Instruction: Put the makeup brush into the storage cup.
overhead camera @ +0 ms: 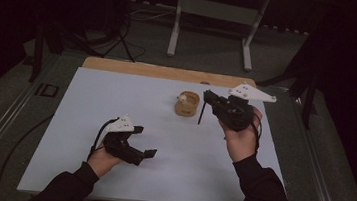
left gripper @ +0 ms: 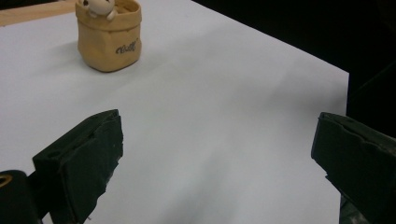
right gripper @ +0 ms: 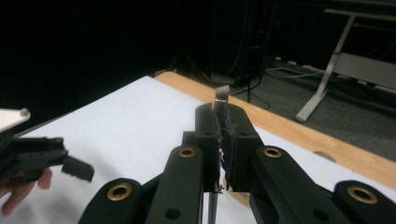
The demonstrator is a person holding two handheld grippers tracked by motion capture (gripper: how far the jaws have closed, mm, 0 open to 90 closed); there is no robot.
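Brush (right gripper: pixel 222 95) clamped between fingers (right gripper: pixel 208 126) of right gripper (overhead camera: pixel 206 94), w/ bristle tip and metal ferrule poking out just past fingertips in right gripper view, thin dark handle (overhead camera: pixel 201 114) hanging down below gripper in high view, tilted slightly, lower end close above bench (overhead camera: pixel 117 94), touching or not can't tell. Fingers of right gripper clenched tight on brush, pads pressed flat against both sides. Right hand (overhead camera: pixel 241 137) raised over right rear part of bench, grey three-cornered plate (overhead camera: pixel 251 92) on top. Just beside brush handle, to its left in high view: small tan pot (overhead camera: pixel 186 104), shaped like a rolled-down sack, w/ small pale figure (left gripper: pixel 98 7) at rim and dark lettering on side; brush apart from pot, not inside. Left gripper (overhead camera: pixel 143 141) low over front-left of bench, well apart from brush and pot, fingers (left gripper: pixel 86 158) released, spread wide, nothing between them, only bare white surface in the gap; held in left hand (overhead camera: pixel 102 160), cable looping off its left side. Left gripper pointing toward pot per left gripper view, pot upright at far end, clear stretch of bench in between. Bench top white w/ wooden strip (overhead camera: pixel 169 72) along far edge. Beyond bench: grey floor, pale metal frame legs (overhead camera: pixel 177 25), cables, dark surroundings.
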